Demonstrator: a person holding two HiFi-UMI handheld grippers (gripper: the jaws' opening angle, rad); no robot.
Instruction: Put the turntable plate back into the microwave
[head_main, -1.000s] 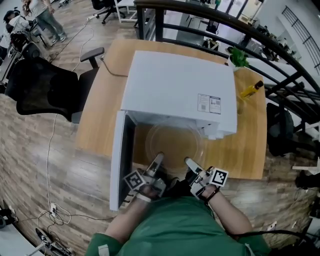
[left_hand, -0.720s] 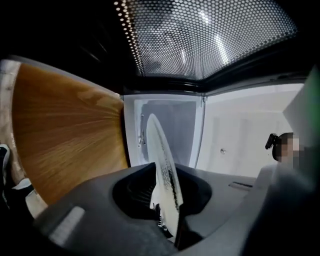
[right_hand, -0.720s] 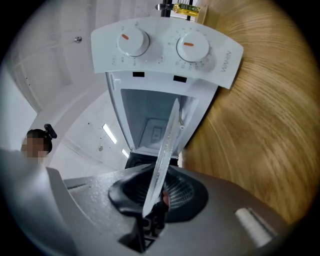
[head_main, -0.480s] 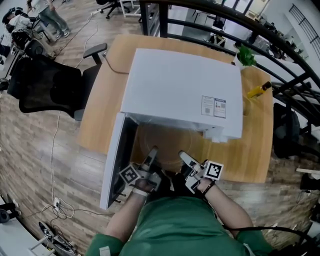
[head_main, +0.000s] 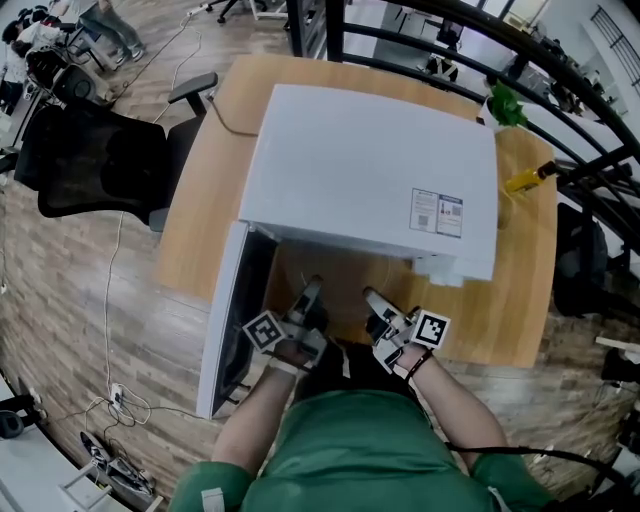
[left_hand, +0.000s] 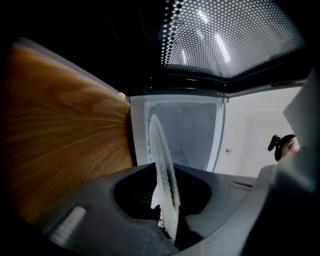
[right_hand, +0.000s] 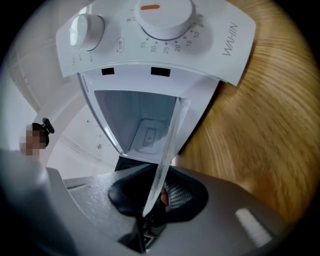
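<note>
At microwave (head_main: 370, 170) mouth: left tongs (head_main: 310, 290), right tongs (head_main: 372, 297) each clamped on turntable plate (left_hand: 162, 170) rim.

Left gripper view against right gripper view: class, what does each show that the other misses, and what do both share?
Left only: the door's perforated screen. Right only: the control panel with two dials. Both: the glass turntable plate edge-on, clamped in the tongs of the left gripper or right gripper, facing the open microwave cavity, wooden table beside.
</note>
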